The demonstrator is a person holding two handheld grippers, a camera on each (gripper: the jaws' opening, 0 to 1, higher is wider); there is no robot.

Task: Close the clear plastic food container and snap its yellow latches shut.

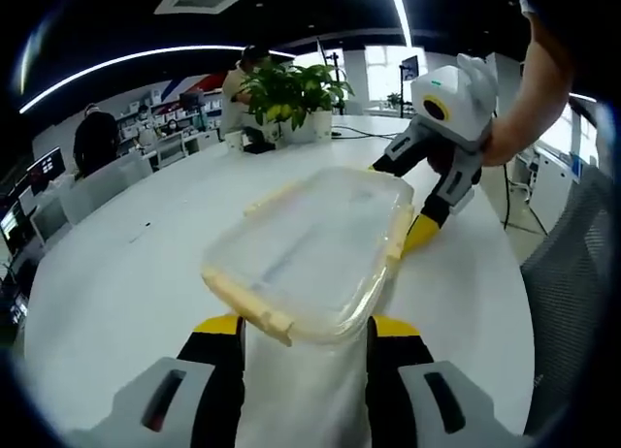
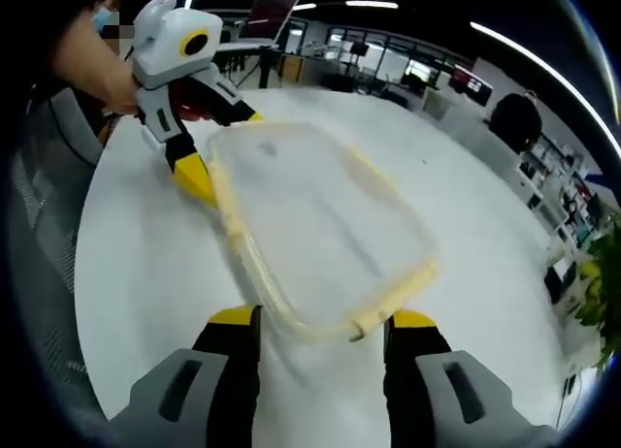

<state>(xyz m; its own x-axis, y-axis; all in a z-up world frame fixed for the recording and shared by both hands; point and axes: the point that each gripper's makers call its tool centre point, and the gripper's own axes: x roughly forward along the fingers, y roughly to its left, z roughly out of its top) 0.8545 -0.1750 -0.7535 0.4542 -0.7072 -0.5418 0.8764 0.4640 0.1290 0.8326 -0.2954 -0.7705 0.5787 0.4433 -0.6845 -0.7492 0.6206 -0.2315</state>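
Note:
The clear plastic container (image 1: 310, 244) lies on the white table with its lid on top and pale yellow latches (image 1: 267, 317) along the rim. My left gripper (image 1: 306, 324) is open, its yellow-tipped jaws spread on either side of the container's near end. My right gripper (image 1: 406, 198) straddles the far end, with one yellow tip against the rim. In the right gripper view the container (image 2: 310, 215) stretches away from my right gripper (image 2: 322, 317), whose jaws stand wide apart at its near end. My left gripper (image 2: 221, 147) brackets the far end there. Whether the jaws press the sides is unclear.
The round white table (image 1: 126, 273) has bare surface all around the container. A potted plant (image 1: 291, 94) stands at its far edge. A grey mesh chair (image 1: 572, 273) is beside the table. A person's hand (image 1: 524, 99) holds the right gripper. People sit at desks (image 1: 97, 138) behind.

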